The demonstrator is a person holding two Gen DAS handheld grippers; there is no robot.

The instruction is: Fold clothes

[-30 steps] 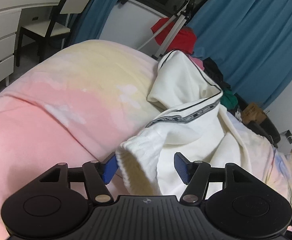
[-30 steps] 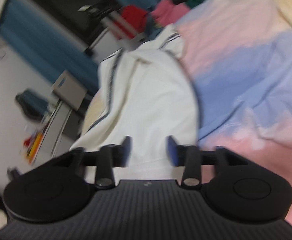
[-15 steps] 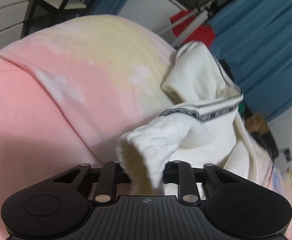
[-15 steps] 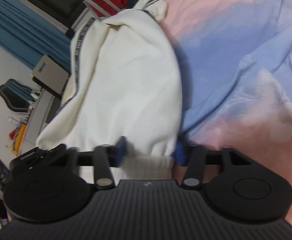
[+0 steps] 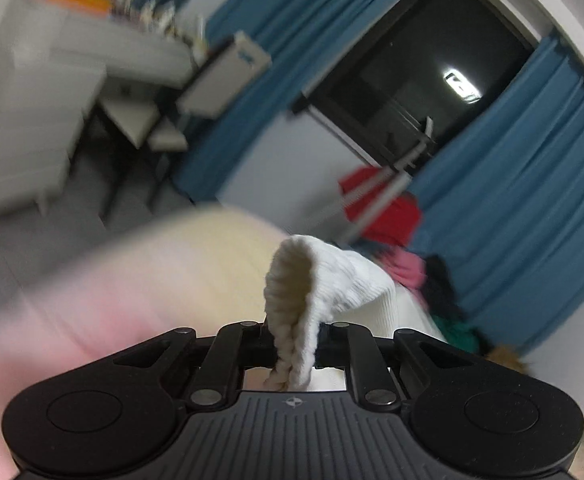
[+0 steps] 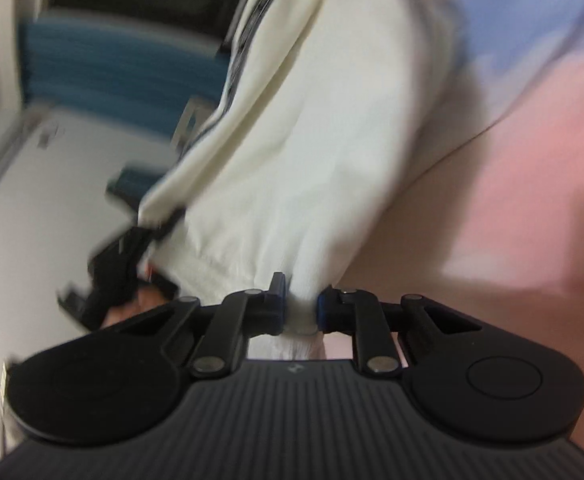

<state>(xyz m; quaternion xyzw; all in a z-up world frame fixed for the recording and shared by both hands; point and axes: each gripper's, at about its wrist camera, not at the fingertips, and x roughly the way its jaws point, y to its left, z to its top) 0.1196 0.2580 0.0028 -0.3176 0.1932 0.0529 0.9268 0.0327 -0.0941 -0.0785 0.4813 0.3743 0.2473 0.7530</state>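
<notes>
The cream-white knitted garment with a dark patterned trim stripe (image 6: 304,128) hangs raised above the bed, held at two points; its ribbed cuff (image 5: 304,304) is clamped in the closed left gripper (image 5: 292,350), the cuff folding over the fingers; the right gripper (image 6: 300,312) is closed nearly fully on the garment's ribbed hem, blue pads pressing the fabric from both sides. Below lies a soft bedspread in pink, pale yellow and blue patches (image 6: 532,160). Beyond the bed: blue curtains (image 5: 532,200) flanking a dark window (image 5: 420,72); a red cloth (image 5: 388,212) on a pale rack; a white desk (image 5: 43,92) with a chair, blurred.
</notes>
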